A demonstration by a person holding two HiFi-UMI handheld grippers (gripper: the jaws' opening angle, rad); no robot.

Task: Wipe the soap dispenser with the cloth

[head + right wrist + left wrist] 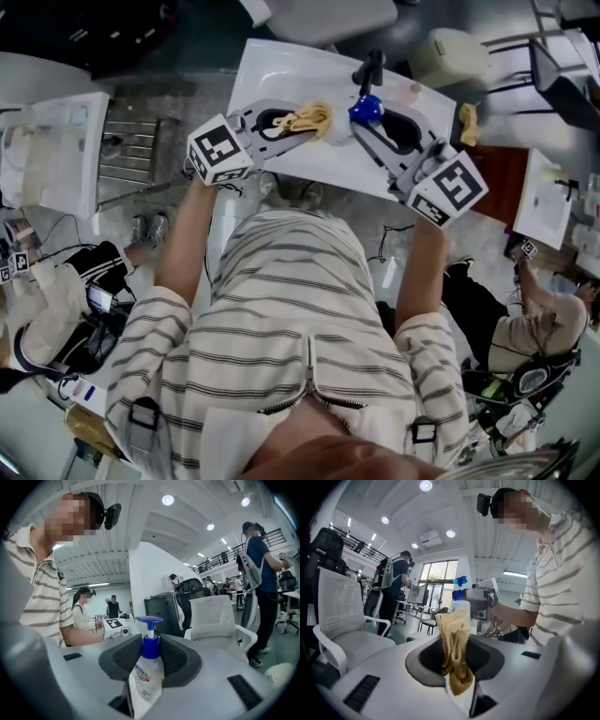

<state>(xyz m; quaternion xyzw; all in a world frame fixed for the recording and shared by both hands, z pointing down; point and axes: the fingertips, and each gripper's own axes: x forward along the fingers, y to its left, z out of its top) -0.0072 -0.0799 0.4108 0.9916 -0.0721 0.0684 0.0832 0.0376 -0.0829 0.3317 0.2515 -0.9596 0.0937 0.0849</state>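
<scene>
A bunched yellow cloth (457, 648) hangs from my left gripper (454, 654), whose jaws are shut on it. The soap dispenser (146, 681), a white bottle with a blue pump, stands upright between the pads of my right gripper (150, 657), gripped at the neck. In the head view both grippers are held over the near edge of a white table (281, 70). The cloth (314, 117) sits just left of the dispenser's blue pump (367, 110), a small gap apart. From the left gripper view, the dispenser (461, 605) shows right behind the cloth.
A second yellow cloth (468, 122) lies at the table's right end. A white office chair (342, 620) stands to the left, another (215, 616) to the right. A standing person (393, 590) and a seated person (534, 328) are nearby.
</scene>
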